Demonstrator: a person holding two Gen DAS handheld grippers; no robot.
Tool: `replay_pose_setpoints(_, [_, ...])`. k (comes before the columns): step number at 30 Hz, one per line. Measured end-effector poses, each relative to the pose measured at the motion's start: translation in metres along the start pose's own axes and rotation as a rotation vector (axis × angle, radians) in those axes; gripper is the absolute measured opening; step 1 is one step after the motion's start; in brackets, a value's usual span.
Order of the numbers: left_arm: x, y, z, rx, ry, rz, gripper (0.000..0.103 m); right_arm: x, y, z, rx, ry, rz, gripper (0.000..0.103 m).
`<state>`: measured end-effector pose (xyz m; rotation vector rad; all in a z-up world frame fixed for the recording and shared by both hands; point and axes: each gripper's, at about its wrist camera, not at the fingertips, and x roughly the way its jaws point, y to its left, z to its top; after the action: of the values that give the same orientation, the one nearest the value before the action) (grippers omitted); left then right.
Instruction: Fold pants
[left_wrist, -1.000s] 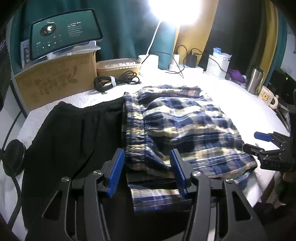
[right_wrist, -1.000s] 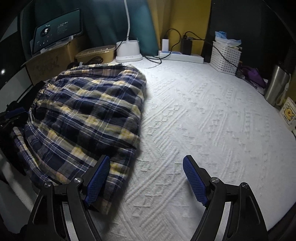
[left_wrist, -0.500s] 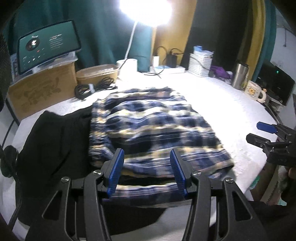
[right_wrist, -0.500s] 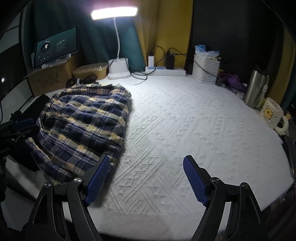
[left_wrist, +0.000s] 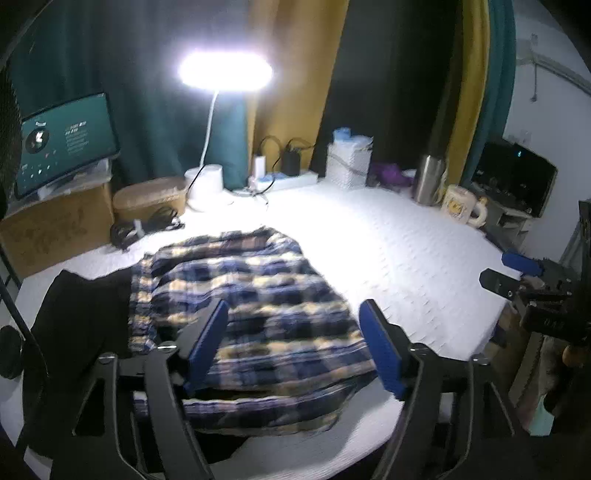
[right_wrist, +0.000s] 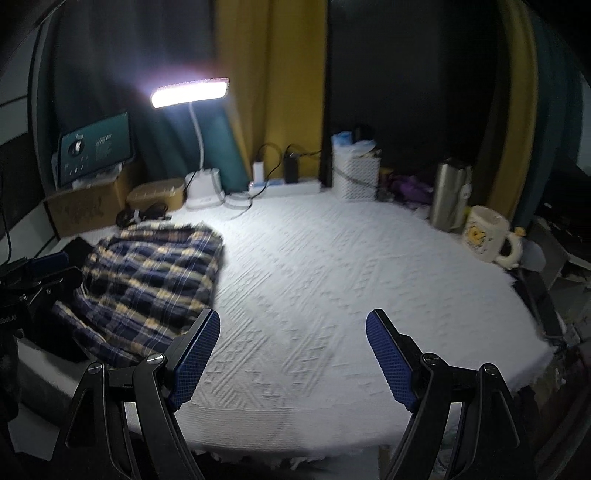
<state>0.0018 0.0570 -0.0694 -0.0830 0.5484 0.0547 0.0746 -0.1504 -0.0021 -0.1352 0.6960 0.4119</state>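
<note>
Folded blue and yellow plaid pants (left_wrist: 251, 295) lie on the white textured tablecloth (left_wrist: 406, 266) near the table's front left; they also show in the right wrist view (right_wrist: 147, 273). My left gripper (left_wrist: 295, 347) is open and empty, held above and in front of the pants. My right gripper (right_wrist: 291, 354) is open and empty over the bare cloth at the front edge, right of the pants. It also shows at the right edge of the left wrist view (left_wrist: 513, 273).
A black garment (left_wrist: 81, 317) lies left of the plaid pants. At the back stand a lit desk lamp (left_wrist: 221, 74), a cardboard box (left_wrist: 55, 225) with a screen, coiled cables (left_wrist: 144, 229), a power strip (right_wrist: 284, 186), a white basket (right_wrist: 354, 173), a steel flask (right_wrist: 450, 195) and a mug (right_wrist: 484, 234).
Both grippers have pulled back and up from the table, so the pants look smaller and farther off. The left gripper's jaws have opened wider. The pants lie still.
</note>
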Motion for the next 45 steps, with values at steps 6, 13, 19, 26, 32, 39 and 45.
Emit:
replay_pose_setpoints(6, [-0.018, -0.023, 0.011, 0.039, -0.076, -0.031, 0.079, -0.031, -0.017, 0.005, 0.022, -0.062, -0.045, 0.083])
replay_pose_setpoints(13, [-0.035, -0.042, 0.023, 0.087, -0.136, -0.037, 0.080, -0.064, -0.028, 0.013, 0.037, -0.132, -0.081, 0.083])
replay_pose_setpoints(19, [-0.053, -0.052, 0.031, 0.128, -0.205, -0.028, 0.080, -0.086, -0.032, 0.017, 0.041, -0.181, -0.107, 0.083])
replay_pose_setpoints(26, [-0.071, -0.057, 0.035, 0.140, -0.281, 0.006, 0.082, -0.105, -0.036, 0.022, 0.045, -0.222, -0.129, 0.083])
replay_pose_setpoints(32, [-0.088, -0.052, 0.038, 0.110, -0.347, 0.006, 0.092, -0.122, -0.033, 0.028, 0.038, -0.264, -0.145, 0.083])
replay_pose_setpoints(39, [-0.110, -0.051, 0.043, 0.098, -0.427, 0.021, 0.093, -0.141, -0.025, 0.036, 0.024, -0.308, -0.155, 0.083])
replay_pose_setpoints(45, [-0.122, -0.051, 0.044, 0.094, -0.453, 0.035, 0.094, -0.159, -0.018, 0.040, 0.009, -0.346, -0.166, 0.083])
